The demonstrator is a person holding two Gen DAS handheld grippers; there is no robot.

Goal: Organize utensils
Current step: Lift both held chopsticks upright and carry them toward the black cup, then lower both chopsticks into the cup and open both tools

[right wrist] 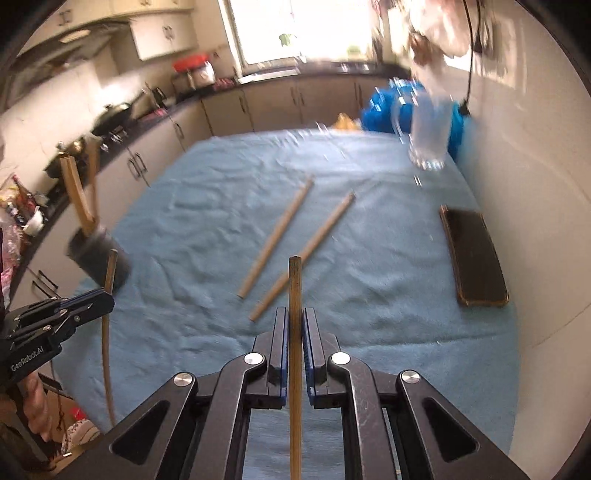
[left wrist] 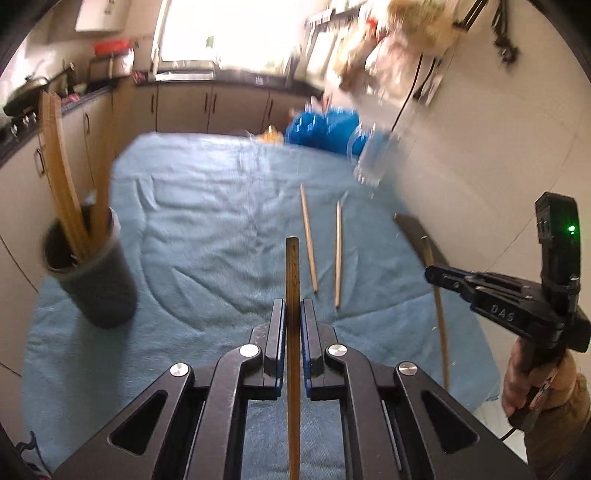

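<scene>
Left hand-held gripper: I have it pinching a brown chopstick between its blue-lined fingers; the stick runs straight up through the grip and its blunt end stands above the fingertips.
Right hand-held gripper: pressed together on a second chopstick, held the same way, upright in my view and clear of the cloth.
My hand: seen from the left wrist at the lower right, wrapped round the right tool's handle, a tan sleeve behind it.
Loose chopsticks: two pale ones lie on the cloth ahead of both tools, near each other but not touching, slanting away from me.
Holder: a dark round cup stands at the left side of the worktop, with several long wooden utensils leaning out of it.
Worktop: covered by a rumpled blue-grey towel that reaches all its visible edges.
Phone: a dark slab in a brown case lies flat near the right edge, by the wall.
Glass: a clear glass, blurred, stands at the far right corner, with a bright blue bag just behind it.
Room: a kitchen, with beige cabinets under a dark counter along the left and far sides, a bright window at the far end, a plain white wall on the right with a black cable hanging down.
</scene>
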